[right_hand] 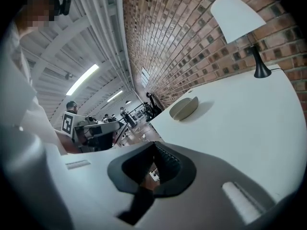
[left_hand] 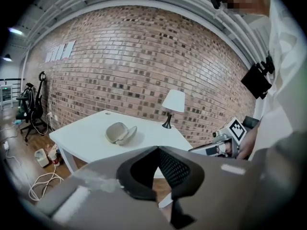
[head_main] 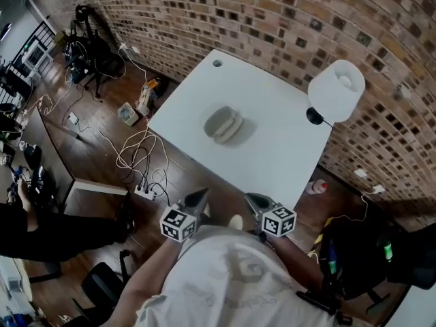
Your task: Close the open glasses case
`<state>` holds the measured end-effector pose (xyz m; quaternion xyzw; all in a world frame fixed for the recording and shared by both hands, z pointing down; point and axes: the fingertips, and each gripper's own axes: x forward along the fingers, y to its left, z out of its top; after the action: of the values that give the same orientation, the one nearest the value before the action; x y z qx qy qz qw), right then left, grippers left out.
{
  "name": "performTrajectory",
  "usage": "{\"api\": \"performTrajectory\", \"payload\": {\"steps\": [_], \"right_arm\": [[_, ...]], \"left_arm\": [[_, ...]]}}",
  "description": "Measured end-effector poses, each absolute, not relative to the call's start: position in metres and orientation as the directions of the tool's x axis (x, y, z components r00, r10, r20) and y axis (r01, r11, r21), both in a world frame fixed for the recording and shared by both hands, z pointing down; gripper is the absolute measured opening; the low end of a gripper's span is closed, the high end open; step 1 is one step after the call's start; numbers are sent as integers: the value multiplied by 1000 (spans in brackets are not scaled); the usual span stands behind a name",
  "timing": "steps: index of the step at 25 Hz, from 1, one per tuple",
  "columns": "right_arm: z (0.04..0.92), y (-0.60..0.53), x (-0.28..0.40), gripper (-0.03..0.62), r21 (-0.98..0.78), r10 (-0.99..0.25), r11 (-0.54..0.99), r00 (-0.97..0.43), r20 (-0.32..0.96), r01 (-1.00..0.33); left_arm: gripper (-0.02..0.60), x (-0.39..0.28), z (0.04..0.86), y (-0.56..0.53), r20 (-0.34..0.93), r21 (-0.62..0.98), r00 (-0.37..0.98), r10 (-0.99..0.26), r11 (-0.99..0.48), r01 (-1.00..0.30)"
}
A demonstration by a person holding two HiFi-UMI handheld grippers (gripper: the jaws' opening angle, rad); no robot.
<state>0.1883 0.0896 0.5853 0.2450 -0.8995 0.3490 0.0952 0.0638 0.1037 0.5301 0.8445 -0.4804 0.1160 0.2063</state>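
The glasses case (head_main: 223,124) lies open on the white worktop (head_main: 272,128), about in the middle of it, its two pale grey halves spread like a shell. Nothing touches it. A white-shaded lamp (head_main: 336,90) on a black foot stands at the worktop's far right edge, close to the brick wall (head_main: 272,19), well apart from the case. A small round hole (head_main: 217,63) sits near the far left corner.

Both tools are held off the near edge of the worktop, close to the person's white shirt (head_main: 225,278) and well short of the case. The left tool (head_main: 197,199) has its two dark pads pressed together with nothing between them; its own view shows the tips meeting, and the case beyond them on the worktop. The right tool (head_main: 257,201) is likewise pressed together and empty (its pads meet in its own view, with only floor showing through the small gap behind them). The two marker cubes sit side by side, apart from each other.

On the wooden floor (head_main: 102,135) to the left of the worktop lie loose white cables (head_main: 133,152) and a power strip (head_main: 144,193).
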Motion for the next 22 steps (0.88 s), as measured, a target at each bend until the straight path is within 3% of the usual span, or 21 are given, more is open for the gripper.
{"api": "performTrajectory", "payload": {"steps": [13,22], "right_arm": [[594,69,199,8,-584,-468,547,-798,381,-600],[593,37,155,8,-530,-531,512,-734,424,-676]], "left_arm": [[3,70,548,62,388,281,609,-691,-541,-793],[3,37,551,8,374,298,702,-606,-638,-710]]}}
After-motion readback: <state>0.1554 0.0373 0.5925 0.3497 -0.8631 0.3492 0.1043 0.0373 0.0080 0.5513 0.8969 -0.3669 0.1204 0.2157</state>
